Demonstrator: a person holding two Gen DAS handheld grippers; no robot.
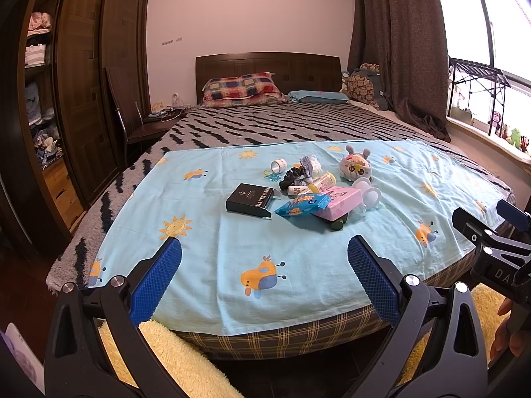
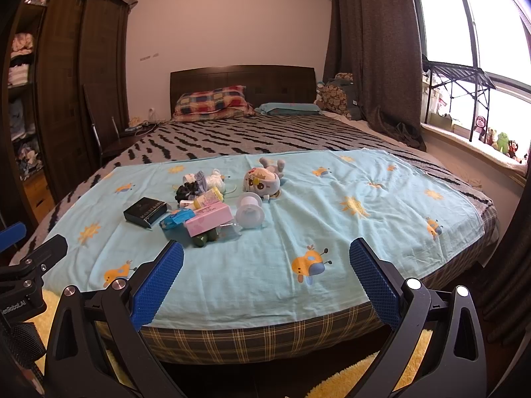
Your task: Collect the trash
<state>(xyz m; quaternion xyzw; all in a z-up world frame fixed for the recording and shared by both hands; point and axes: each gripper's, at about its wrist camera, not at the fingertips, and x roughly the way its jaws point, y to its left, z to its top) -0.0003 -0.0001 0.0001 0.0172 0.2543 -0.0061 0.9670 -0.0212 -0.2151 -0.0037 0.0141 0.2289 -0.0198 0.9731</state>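
Note:
A pile of small items lies on a light blue sheet (image 1: pixel 298 265) at the foot of the bed: a black box (image 1: pixel 249 199), a blue wrapper (image 1: pixel 302 206), a pink box (image 1: pixel 337 204), a yellow bottle (image 1: pixel 322 182), a white spool (image 1: pixel 366 192), a tape roll (image 1: pixel 278 165) and a plush toy (image 1: pixel 355 164). The same pile shows in the right wrist view, with the black box (image 2: pixel 146 211) and the pink box (image 2: pixel 208 220). My left gripper (image 1: pixel 264 258) is open and empty, short of the pile. My right gripper (image 2: pixel 266 262) is open and empty too, near the bed's foot edge.
A dark wardrobe (image 1: pixel 83 99) and a chair (image 1: pixel 132 122) stand to the left. A curtain (image 1: pixel 398 49) and a window sill with toys (image 1: pixel 511 136) are on the right. A yellow fluffy rug (image 1: pixel 176 358) lies on the floor below the bed.

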